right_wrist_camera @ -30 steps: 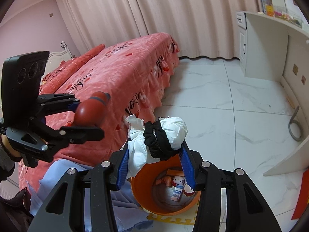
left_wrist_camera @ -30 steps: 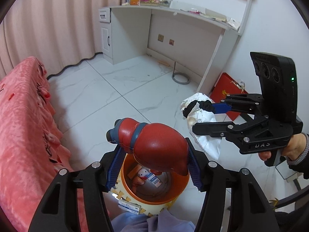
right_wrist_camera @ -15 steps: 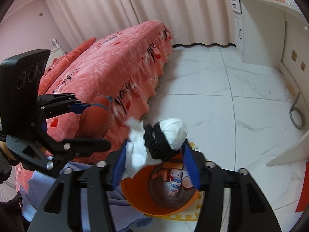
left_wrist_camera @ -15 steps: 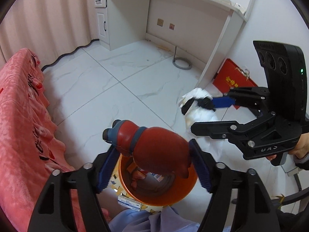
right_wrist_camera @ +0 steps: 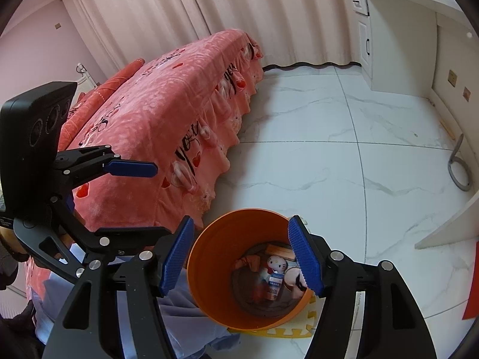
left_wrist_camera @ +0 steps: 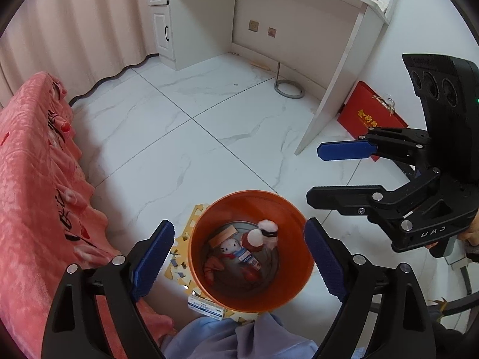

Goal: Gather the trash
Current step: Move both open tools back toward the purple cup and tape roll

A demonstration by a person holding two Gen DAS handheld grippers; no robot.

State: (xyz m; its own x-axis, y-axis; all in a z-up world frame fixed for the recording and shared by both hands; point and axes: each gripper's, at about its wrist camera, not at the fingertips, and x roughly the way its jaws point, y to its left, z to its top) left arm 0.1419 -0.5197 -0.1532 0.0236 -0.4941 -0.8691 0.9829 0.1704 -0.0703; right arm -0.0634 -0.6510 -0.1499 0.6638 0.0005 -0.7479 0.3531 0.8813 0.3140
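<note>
A: What sort of room is it?

B: Glossy white marble-look floor tiles [left_wrist_camera: 185, 137] with thin grey veins, pleated pale pink curtains [right_wrist_camera: 239, 15], a bed under a plush coral-pink ruffled bedspread [right_wrist_camera: 167, 125], and a white built-in desk [left_wrist_camera: 299, 9].

A: And the trash?

B: At the bottom of a round orange plastic bin [left_wrist_camera: 209, 218] standing on a yellow foam puzzle mat [left_wrist_camera: 191, 218]: a small white cat plush toy [left_wrist_camera: 229, 243], a little carton, a white wad.

A: The grippers?

B: The left gripper [left_wrist_camera: 239, 254] has just been opening; its ribbed blue pads are spread wide over the bin's rim, with nothing gripped. The right gripper [right_wrist_camera: 242, 255] has likewise been opening and is empty above the bin.
</note>
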